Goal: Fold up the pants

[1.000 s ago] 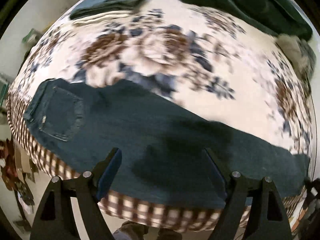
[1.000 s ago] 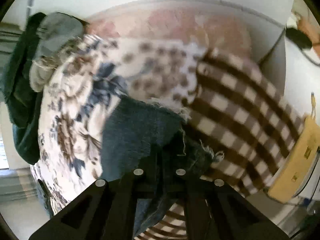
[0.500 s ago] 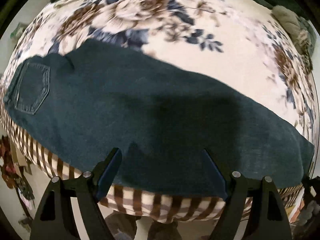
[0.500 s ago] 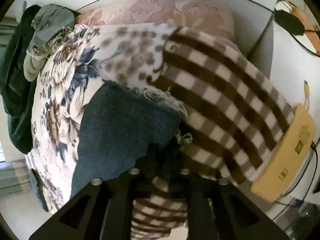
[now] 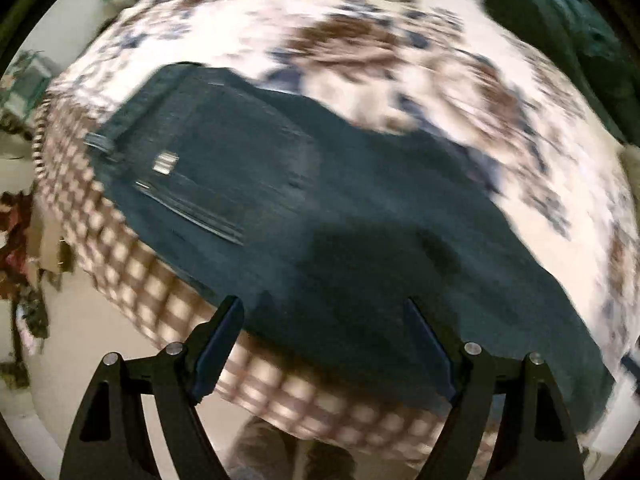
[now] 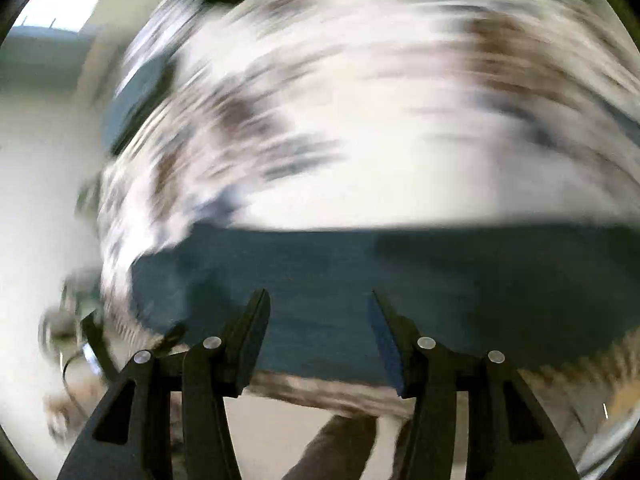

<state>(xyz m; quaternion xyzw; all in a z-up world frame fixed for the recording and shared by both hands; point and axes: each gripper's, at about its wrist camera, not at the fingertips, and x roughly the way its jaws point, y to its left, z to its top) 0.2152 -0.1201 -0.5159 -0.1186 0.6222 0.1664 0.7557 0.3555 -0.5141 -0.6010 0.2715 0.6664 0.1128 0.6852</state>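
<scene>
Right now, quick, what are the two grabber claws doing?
Left gripper: open, holding nothing, above the dark blue denim pants.
Right gripper: jaws opening, nothing pinched between them, pants below.

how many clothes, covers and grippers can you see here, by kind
Dark jeans laid flat: 1
Dark green garment at the far corner: 1
Flowered bedspread: 1
Checked blanket along the bed's near edge: 1
Hand-held gripper: 2, left hand-held gripper and right hand-held gripper
Total: 6
</scene>
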